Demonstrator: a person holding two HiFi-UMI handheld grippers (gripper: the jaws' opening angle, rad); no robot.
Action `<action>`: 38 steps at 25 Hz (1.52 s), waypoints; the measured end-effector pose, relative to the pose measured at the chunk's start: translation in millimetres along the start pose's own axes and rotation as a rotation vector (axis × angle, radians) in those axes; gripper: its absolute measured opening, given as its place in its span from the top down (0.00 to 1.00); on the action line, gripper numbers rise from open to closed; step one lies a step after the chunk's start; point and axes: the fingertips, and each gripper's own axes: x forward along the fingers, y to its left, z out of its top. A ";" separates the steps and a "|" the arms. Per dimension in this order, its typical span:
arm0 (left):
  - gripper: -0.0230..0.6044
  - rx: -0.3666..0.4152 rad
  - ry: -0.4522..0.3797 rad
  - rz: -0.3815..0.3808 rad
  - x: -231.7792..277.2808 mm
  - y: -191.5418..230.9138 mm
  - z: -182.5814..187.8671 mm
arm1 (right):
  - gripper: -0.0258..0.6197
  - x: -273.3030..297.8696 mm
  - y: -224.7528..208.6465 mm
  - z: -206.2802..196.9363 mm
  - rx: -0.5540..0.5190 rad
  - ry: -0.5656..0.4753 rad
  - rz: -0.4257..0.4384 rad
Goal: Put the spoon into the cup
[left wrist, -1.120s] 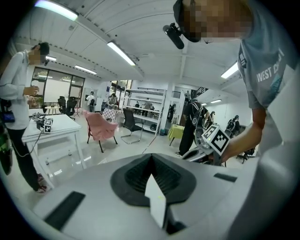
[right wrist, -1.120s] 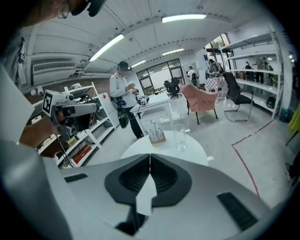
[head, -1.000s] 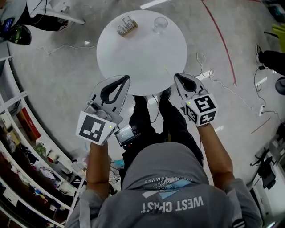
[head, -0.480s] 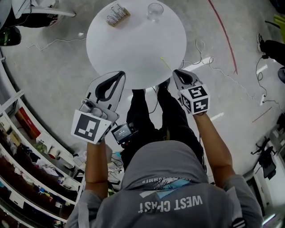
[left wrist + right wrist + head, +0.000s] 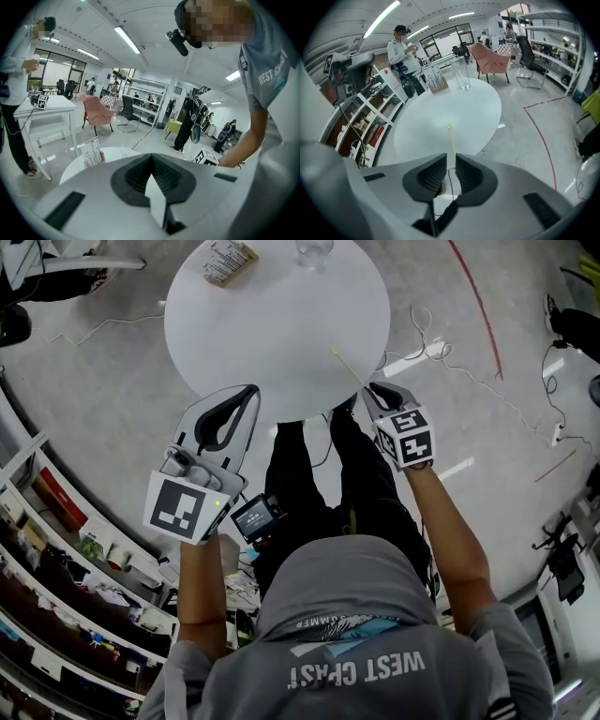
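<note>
A thin yellow-green spoon (image 5: 348,367) lies on the round white table (image 5: 272,324) near its right front edge. The clear cup (image 5: 314,249) stands at the far edge. In the right gripper view the spoon (image 5: 451,140) runs straight toward my right gripper (image 5: 451,171). Its jaws are opening, with a narrow gap and the spoon's near end at the gap; the pads are not pressing on it. From above, the right gripper (image 5: 368,390) sits at the table's rim by the spoon. My left gripper (image 5: 251,392) hangs shut and empty over the near left rim.
A small rack of sticks (image 5: 228,259) stands at the table's far left, beside the cup (image 5: 462,72). Cables trail on the floor right of the table. Shelves (image 5: 56,521) line the left side. A person (image 5: 404,47) stands beyond the table.
Both grippers have come down toward the table's near edge, the right one more. The right gripper's jaws have parted slightly at the spoon's near end.
</note>
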 end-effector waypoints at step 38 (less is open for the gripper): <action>0.96 -0.001 0.028 -0.013 5.3 -6.3 -12.1 | 0.95 22.6 -4.4 -20.0 0.146 0.008 0.121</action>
